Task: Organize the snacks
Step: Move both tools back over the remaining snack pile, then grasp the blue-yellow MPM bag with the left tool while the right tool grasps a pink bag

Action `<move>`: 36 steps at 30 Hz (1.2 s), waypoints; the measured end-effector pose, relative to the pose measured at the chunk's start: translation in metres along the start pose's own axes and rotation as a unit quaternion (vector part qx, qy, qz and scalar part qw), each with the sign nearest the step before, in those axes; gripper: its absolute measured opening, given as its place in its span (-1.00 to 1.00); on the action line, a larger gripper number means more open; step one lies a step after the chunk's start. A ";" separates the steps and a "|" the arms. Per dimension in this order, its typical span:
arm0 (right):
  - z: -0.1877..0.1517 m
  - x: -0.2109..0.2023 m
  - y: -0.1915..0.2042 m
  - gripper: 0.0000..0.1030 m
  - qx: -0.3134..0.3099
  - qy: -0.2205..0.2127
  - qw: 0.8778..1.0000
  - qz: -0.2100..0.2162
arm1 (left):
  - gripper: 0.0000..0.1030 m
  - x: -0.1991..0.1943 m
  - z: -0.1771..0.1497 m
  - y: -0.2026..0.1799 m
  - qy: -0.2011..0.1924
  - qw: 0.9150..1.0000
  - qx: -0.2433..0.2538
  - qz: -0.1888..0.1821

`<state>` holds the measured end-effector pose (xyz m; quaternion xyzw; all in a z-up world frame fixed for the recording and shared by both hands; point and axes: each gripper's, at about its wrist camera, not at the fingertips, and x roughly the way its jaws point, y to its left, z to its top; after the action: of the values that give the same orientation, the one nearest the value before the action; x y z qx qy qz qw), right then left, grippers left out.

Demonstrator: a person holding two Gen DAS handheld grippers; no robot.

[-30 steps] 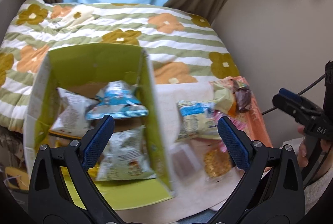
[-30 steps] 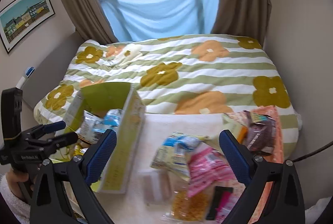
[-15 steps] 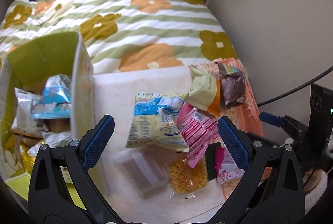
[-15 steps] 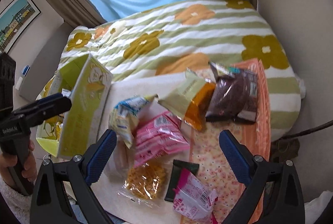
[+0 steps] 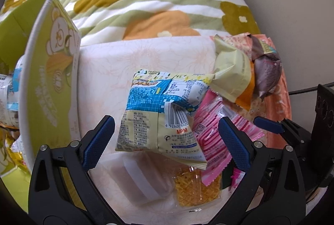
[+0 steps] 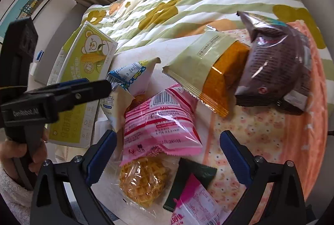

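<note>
Both tools have dropped closer, left tool (image 5: 166,140) spread over blue-and-yellow packet (image 5: 161,112).

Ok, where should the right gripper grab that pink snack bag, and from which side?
Grip the pink bag across its puffy middle, coming straight down from above. It lies flat on top of the pile, and the right gripper already has its jaws open either side.
</note>
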<state>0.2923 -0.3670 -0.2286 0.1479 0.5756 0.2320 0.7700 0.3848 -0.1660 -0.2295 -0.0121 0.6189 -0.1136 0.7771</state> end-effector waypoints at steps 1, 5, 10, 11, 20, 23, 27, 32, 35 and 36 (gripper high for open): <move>0.001 0.003 0.000 0.91 0.000 0.001 1.000 0.003 | 0.92 0.004 0.000 0.000 0.005 1.000 0.001 0.003; 0.005 0.013 -0.004 0.91 0.009 0.009 1.000 0.014 | 0.87 0.017 0.004 0.003 0.018 1.000 -0.001 0.002; 0.007 0.021 -0.008 0.91 0.012 0.020 0.999 0.024 | 0.68 0.030 0.004 0.007 0.033 0.999 -0.003 0.002; 0.008 0.023 -0.008 0.91 0.012 0.021 0.999 0.025 | 0.66 0.031 0.004 0.008 0.033 0.999 -0.002 0.002; 0.013 0.036 -0.005 0.91 -0.001 0.031 0.999 0.027 | 0.16 0.023 0.005 0.017 0.019 1.000 -0.008 -0.001; 0.014 0.039 -0.003 0.91 -0.005 0.036 0.999 0.030 | 0.10 0.018 0.005 0.019 0.015 1.000 -0.008 0.004; 0.013 0.044 -0.001 0.91 -0.010 0.040 0.999 0.029 | 0.10 0.004 0.005 0.017 -0.001 1.000 0.000 0.006; 0.015 0.045 0.001 0.91 -0.010 0.040 0.999 0.028 | 0.10 -0.008 0.006 0.014 -0.013 1.000 0.011 0.007; 0.016 0.046 0.003 0.86 -0.011 0.040 0.999 0.025 | 0.10 -0.013 0.007 0.015 -0.019 1.000 0.014 0.005; 0.016 0.047 0.004 0.74 -0.014 0.041 0.999 0.023 | 0.10 -0.015 0.007 0.015 -0.020 1.000 0.013 0.005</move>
<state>0.3172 -0.3387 -0.2603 0.1410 0.6000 0.2638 0.7420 0.3913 -0.1492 -0.2162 -0.0011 0.6013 -0.1179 0.7902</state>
